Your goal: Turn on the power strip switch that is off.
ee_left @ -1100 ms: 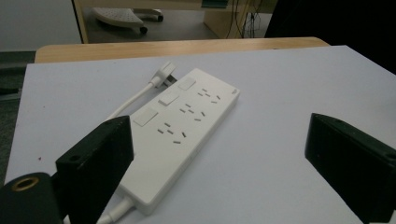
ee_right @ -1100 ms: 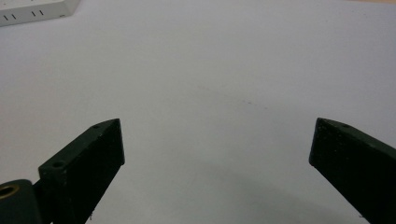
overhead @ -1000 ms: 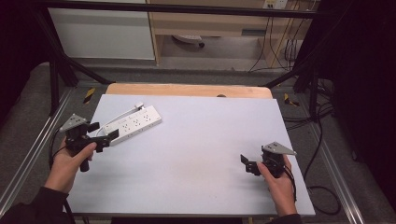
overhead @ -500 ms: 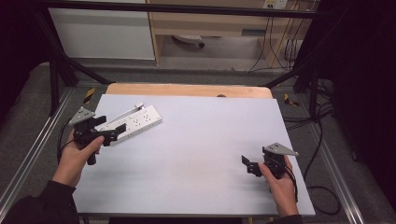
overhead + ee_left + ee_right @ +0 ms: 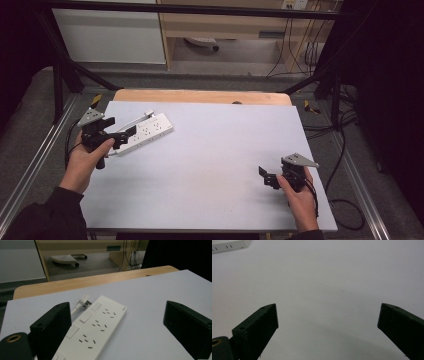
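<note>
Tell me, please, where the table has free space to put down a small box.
The widest bare patch of the pale grey table sheet lies between the white power strip at far left and the right gripper near the front right. The far right corner is also bare. The left gripper crowds the strip.

No legible text, brand, number or sign anywhere. White power strip (image 5: 93, 331): small dark mark near far right corner of top face, too small and blurred to read; rest of face carries socket slots and blank switch rockers only. Same strip from high view (image 5: 145, 132): no print resolved. Corner of strip in right gripper view (image 5: 227, 245): slots only, no lettering. Pale surface (image 5: 215, 165): unmarked. Teal plate on far wooden furniture (image 5: 113, 248): no characters legible.
</note>
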Motion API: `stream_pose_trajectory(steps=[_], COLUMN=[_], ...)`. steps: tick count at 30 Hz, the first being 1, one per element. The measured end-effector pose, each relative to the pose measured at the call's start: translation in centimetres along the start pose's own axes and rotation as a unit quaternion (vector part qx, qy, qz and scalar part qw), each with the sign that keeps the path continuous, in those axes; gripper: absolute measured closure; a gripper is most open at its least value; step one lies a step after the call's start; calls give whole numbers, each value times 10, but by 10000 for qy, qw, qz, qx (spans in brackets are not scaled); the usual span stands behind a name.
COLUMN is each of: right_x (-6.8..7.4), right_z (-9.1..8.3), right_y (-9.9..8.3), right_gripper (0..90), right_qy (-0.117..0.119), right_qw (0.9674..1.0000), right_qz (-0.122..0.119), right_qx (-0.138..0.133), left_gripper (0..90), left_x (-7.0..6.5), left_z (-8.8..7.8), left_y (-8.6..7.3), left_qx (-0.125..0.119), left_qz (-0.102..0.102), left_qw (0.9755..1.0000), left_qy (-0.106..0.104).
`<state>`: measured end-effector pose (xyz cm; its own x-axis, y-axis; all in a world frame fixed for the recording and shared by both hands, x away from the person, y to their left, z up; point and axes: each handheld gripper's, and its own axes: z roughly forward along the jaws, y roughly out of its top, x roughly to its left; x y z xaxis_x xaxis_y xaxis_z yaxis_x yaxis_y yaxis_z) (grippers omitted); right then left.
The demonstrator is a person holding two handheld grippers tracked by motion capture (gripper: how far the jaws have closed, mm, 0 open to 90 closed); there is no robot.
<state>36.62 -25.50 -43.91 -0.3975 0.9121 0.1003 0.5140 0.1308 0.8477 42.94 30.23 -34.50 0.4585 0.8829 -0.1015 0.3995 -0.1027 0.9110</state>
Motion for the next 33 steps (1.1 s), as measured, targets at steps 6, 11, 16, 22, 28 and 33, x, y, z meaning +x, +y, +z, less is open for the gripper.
stream_pose_trajectory(steps=[6, 11, 16, 22, 28, 33], right_x=[2, 3, 3, 5, 4, 2], right_z=[-1, -1, 0, -1, -4, -8], right_y=[0, 0, 0, 0, 1, 0], right_gripper=[34, 32, 31, 30, 34, 31], right_qy=[38, 53, 60, 101, 48, 51], right_qw=[10000, 9999, 9999, 9998, 9999, 9999], right_qz=[-40, -99, -114, -169, -136, -119], right_qx=[-18, 16, 27, 5, -8, -24], left_gripper=[80, 80, 80, 80, 73, 75], left_x=[5, 9, 12, 15, 18, 19], left_z=[2, 8, 14, 23, 30, 38], left_y=[5, 6, 8, 11, 10, 13], left_qx=[-63, -67, -63, -11, 5, -3], left_qz=[15, 7, -16, -72, -250, -267], left_qw=[9999, 9999, 9999, 9998, 9995, 9994], left_qy=[81, 127, 156, 180, 214, 209])
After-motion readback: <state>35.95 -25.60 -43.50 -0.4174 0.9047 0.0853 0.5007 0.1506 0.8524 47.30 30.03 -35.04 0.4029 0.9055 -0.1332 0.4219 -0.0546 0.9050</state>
